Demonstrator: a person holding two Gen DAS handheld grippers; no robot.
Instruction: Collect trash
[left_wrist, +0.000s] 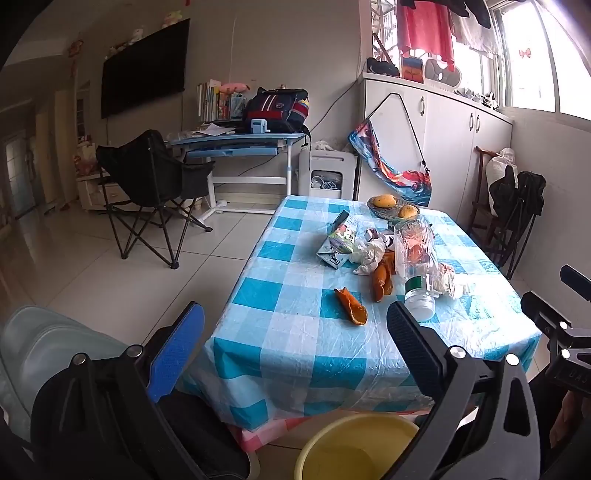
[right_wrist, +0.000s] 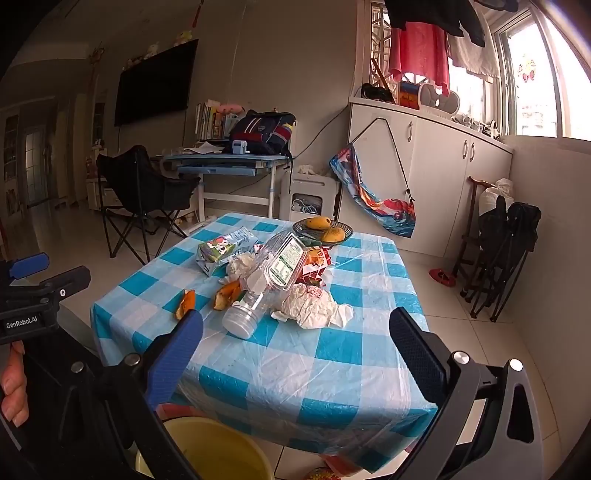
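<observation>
Both the left hand-held gripper (left_wrist: 295, 343) and right hand-held gripper (right_wrist: 295, 350) are wide and empty. The trash, with the plastic bottle (right_wrist: 264, 284), lies mid-counter (right_wrist: 314, 369); take the near-edge peel (right_wrist: 184, 303) first, dropping it into the yellow bucket (right_wrist: 207, 454).

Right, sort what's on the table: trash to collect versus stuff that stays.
Trash: plastic bottle, crumpled tissue, peels, milk carton, snack wrapper; yellow bucket takes them.

Stays: fruit bowl, mangoes, tablecloth.

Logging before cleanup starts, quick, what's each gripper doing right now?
Left gripper: open, holding nothing.
Right gripper: open, holding nothing.
</observation>
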